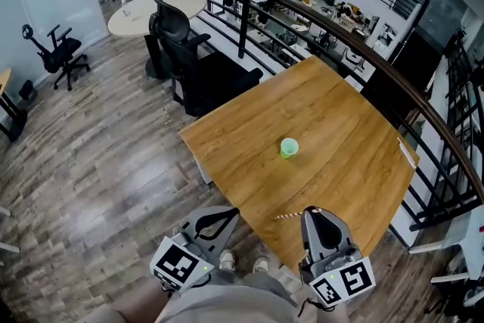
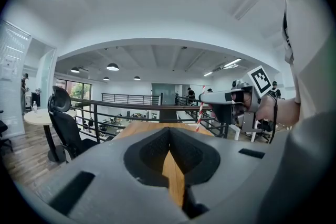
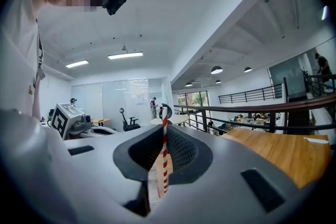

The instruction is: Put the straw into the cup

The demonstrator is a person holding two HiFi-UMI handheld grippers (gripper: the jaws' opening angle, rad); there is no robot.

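A small green cup [image 1: 289, 148] stands upright near the middle of the wooden table [image 1: 355, 163]. My right gripper [image 1: 310, 212] hangs over the table's near edge, well short of the cup. It is shut on a red-and-white striped straw [image 1: 287, 215], which pokes out to the left. In the right gripper view the straw [image 3: 164, 155] stands between the jaws of the right gripper [image 3: 163, 136]. My left gripper [image 1: 233, 211] is off the table's near left corner, shut with nothing in it. The left gripper view shows its closed jaws [image 2: 169, 136] and the straw [image 2: 199, 115] beyond.
A black office chair [image 1: 178, 34] stands past the table's far left corner, with a round white table [image 1: 151, 11] behind it. A dark railing [image 1: 340, 30] curves along the far and right sides. A white slip [image 1: 408, 153] lies at the table's right edge.
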